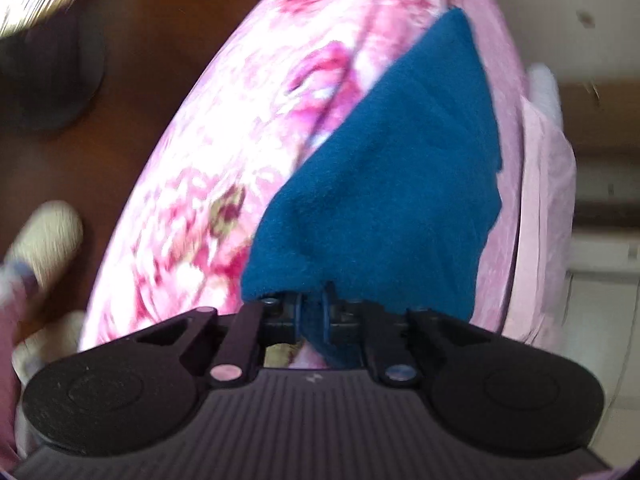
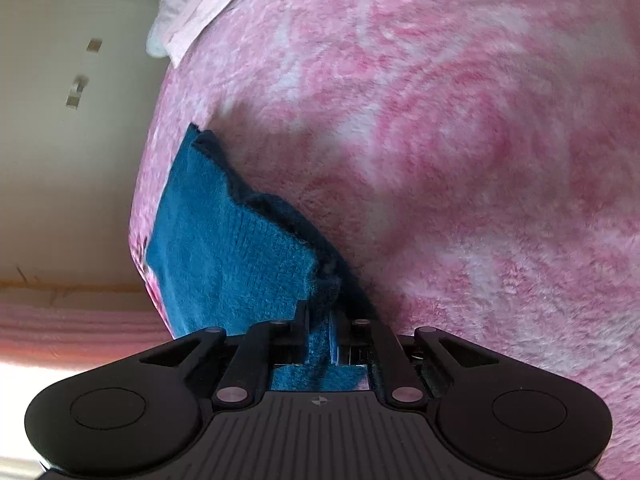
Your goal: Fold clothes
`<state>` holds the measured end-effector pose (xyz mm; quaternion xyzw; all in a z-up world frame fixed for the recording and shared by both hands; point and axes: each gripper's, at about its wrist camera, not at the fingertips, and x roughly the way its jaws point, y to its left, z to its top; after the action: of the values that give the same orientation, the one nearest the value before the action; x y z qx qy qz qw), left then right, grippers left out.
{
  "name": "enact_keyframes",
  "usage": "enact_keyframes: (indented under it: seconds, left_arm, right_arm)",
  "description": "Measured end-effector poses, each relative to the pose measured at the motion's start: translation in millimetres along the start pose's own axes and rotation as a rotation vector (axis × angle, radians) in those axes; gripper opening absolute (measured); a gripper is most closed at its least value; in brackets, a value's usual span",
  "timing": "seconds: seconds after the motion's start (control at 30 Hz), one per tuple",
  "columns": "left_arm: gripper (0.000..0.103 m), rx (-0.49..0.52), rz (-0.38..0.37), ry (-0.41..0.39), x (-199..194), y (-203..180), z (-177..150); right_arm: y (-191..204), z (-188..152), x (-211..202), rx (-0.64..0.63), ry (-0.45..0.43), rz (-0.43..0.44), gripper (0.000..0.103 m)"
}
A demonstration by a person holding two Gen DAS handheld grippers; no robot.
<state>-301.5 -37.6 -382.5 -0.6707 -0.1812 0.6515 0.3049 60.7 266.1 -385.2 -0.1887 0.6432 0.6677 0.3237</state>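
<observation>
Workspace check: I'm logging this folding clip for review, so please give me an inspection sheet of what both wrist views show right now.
Surface: pink floral fleece blanket, covering what looks like a bed.
Job's things: teal knit garment, lying on the blanket, its edge gathered at both grippers.
Clutter: pale pink folded cloth at the blanket's far edge.
Grippers: left gripper shut on teal fabric; right gripper shut on teal fabric.
Cables: nothing seen.
Surroundings: brown floor, blurred; light slippers beside the bed; cream wall.
</observation>
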Motion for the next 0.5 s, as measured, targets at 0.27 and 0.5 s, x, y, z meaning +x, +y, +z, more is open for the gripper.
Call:
enact_keyframes:
  seconds: [0.27, 0.5]
  left_arm:
    - [0.007, 0.223, 0.121, 0.003, 2.5, -0.4, -6.0]
    - [0.011, 0.444, 0.113, 0.001, -4.4, -43.6, -11.0]
  right_arm:
    - [-7.7, -33.6, -1.7, -0.047, 0.022, -0.116, 0.006]
    - [24.1, -15.2, -12.9, -0.218, -0.062, -0.077, 0.007]
